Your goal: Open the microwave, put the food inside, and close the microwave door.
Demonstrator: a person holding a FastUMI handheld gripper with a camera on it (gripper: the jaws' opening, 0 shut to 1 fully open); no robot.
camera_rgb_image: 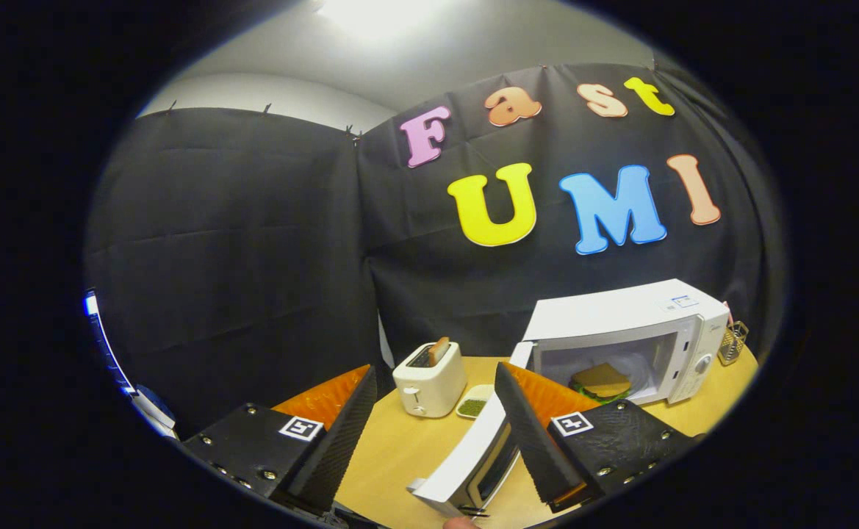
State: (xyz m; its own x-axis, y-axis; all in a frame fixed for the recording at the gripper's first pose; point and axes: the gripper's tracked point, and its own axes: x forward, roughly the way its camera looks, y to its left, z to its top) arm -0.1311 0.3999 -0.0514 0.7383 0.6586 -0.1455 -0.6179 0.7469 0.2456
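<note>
Wooden table (pixel 400 448) nearest, under one gripper (pixel 436 441) whose two fingers are spread apart, gripping nothing; one microwave door (pixel 466 459) swung open between them, by the right finger. Farther: one toaster (pixel 429 380), one small dish (pixel 473 404). Far right, one microwave (pixel 635 330) with one sandwich (pixel 600 382) inside

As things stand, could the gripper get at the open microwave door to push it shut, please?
Probably yes. The gripper is open, and the door swings out between its fingers, with nothing in between. The sandwich sits inside the microwave.
</note>
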